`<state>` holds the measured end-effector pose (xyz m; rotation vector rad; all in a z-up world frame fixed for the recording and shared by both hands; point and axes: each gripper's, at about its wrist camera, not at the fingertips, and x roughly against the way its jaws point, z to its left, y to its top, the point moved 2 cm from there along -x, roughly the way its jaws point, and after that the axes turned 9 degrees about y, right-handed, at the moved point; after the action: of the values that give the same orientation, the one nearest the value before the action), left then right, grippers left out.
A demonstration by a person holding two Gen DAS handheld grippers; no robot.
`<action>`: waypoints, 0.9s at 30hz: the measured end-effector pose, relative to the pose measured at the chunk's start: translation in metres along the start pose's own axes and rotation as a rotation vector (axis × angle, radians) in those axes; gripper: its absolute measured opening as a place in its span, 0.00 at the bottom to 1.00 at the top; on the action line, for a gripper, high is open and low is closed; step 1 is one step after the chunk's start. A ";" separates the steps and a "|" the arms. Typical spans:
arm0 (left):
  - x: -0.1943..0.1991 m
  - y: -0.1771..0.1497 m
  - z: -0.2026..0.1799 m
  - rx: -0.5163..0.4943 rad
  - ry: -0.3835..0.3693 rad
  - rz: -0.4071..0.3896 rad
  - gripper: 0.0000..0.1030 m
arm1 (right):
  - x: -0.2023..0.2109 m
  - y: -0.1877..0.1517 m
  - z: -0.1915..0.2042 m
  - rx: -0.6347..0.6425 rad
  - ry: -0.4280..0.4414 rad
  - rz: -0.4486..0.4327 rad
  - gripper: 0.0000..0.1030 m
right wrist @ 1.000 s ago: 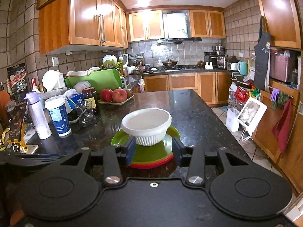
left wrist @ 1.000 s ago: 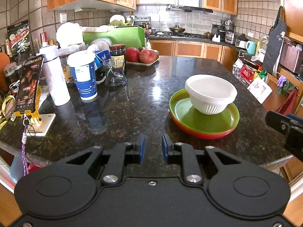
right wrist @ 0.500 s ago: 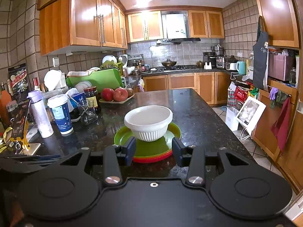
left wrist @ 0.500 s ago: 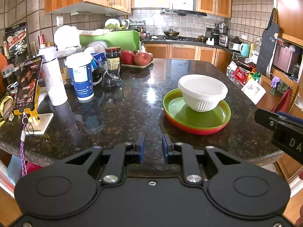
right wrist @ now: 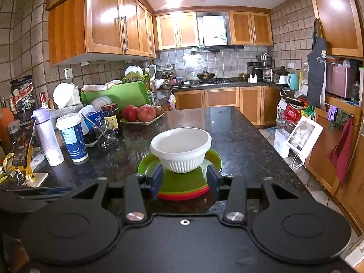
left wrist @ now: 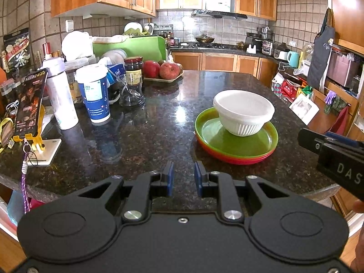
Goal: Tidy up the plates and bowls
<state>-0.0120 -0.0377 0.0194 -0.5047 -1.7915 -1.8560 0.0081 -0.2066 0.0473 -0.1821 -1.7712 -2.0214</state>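
A white ribbed bowl (left wrist: 244, 113) (right wrist: 180, 151) sits on a stack of plates, a green plate (left wrist: 236, 140) (right wrist: 182, 179) on top and a red one below, on the dark granite counter (left wrist: 145, 132). My left gripper (left wrist: 183, 178) is empty, its jaws a narrow gap apart, held over the counter's near edge, left of the plates. My right gripper (right wrist: 184, 180) is open and empty, just in front of the stack, with the bowl between and beyond its fingertips. Its body also shows at the right edge of the left wrist view (left wrist: 334, 157).
At the counter's left stand a phone on a yellow stand (left wrist: 31, 104), a white bottle (left wrist: 60, 93), a blue paper cup (left wrist: 94, 95), a glass (left wrist: 132, 91), a jar (left wrist: 133, 67) and a tray of apples (left wrist: 162, 70). A green dish rack (left wrist: 129, 46) stands behind.
Both grippers have drawn back slightly toward the near edge and risen a little; the stack now looks farther away. The bowl and plates have not moved. Jaw openings are unchanged.
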 end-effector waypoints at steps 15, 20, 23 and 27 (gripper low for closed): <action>-0.007 -0.001 0.002 0.014 0.003 0.021 0.29 | -0.005 0.002 -0.004 0.003 0.005 0.015 0.42; -0.010 0.000 0.004 0.026 0.000 0.037 0.29 | -0.004 0.001 -0.004 0.006 0.014 0.015 0.42; -0.010 0.000 0.004 0.021 0.005 0.032 0.29 | -0.004 0.001 -0.004 0.004 0.014 0.014 0.42; -0.009 0.000 0.003 0.012 0.011 0.025 0.29 | -0.005 0.000 -0.004 0.003 0.014 0.016 0.42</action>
<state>-0.0052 -0.0340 0.0149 -0.5098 -1.7800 -1.8269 0.0131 -0.2097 0.0451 -0.1812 -1.7583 -2.0042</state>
